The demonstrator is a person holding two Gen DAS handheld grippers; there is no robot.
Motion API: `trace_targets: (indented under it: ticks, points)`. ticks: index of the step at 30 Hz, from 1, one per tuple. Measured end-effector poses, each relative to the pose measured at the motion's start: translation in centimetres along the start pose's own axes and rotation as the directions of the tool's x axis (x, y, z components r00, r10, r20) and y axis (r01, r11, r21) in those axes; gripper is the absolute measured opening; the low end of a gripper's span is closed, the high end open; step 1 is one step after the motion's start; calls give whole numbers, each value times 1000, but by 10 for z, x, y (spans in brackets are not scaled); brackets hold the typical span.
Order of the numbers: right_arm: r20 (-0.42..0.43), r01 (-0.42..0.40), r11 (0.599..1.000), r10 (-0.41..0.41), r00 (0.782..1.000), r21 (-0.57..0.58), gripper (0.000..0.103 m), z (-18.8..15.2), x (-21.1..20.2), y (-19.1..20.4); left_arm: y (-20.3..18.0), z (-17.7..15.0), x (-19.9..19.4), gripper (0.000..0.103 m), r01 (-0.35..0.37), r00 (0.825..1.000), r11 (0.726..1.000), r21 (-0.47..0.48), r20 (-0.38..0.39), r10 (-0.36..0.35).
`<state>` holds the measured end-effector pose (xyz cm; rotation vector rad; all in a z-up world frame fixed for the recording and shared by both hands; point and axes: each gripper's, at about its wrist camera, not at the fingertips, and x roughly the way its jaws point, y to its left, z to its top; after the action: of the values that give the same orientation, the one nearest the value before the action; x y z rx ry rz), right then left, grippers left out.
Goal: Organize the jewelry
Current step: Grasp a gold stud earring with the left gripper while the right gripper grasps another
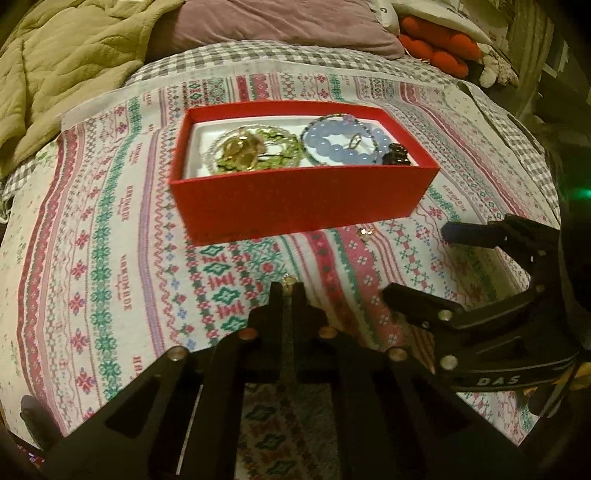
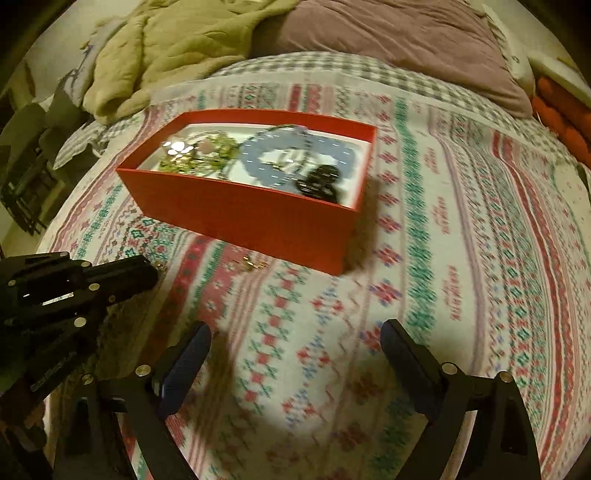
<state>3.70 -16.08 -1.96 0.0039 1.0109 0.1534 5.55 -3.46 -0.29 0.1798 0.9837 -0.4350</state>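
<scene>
A red box [image 1: 295,199] sits on the patterned cloth and holds a green bead bracelet [image 1: 280,147], a blue bead bracelet [image 1: 332,144], a gold piece [image 1: 240,147] and dark beads [image 1: 397,155]. My left gripper [image 1: 287,286] is shut on a small gold piece [image 1: 288,281] just above the cloth, in front of the box. Another small gold piece [image 1: 365,233] lies on the cloth by the box's front wall. My right gripper [image 2: 295,339] is open and empty, low over the cloth to the right; it also shows in the left wrist view [image 1: 417,262]. The box [image 2: 258,218] is blurred in the right wrist view.
The patterned cloth [image 1: 110,258] covers a bed with a checked sheet [image 1: 236,55]. An olive quilt [image 1: 62,62], a mauve pillow [image 1: 288,26] and a red plush toy [image 1: 439,48] lie at the back. The bed edge drops off at the left in the right wrist view.
</scene>
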Motion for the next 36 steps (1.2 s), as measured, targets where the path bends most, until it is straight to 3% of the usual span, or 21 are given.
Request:
trace_targets:
  ticks: [5,10,17,24,26,27,36]
  points:
    - [23,-2,1000,2,1000,-29,85,1,8,13,11,-3,-2,5,-11,1000,1000,-25,-7,11]
    - [43,0,1000,0,999,14,77,8,13,16,16,-4,-4,5,-9,1000,1000,-29,-7,9]
    - [53,34,998,-38,998,61,52,17,19,20,21,-7,-5,6,-9,1000,999,-37,-15,9]
    - [50,49,996,-53,997,71,34,19,20,22,23,-6,-7,5,-10,1000,999,-45,-12,9]
    - [49,43,997,-47,998,68,18,20,20,22,23,-6,-7,5,-10,1000,999,-46,-11,9]
    - [47,38,997,-42,998,67,15,20,20,21,24,-6,-7,6,-9,1000,999,-47,-11,8]
    - [23,-11,995,9,1000,103,12,18,12,11,34,-3,-15,5,19,1000,996,-90,0,-19]
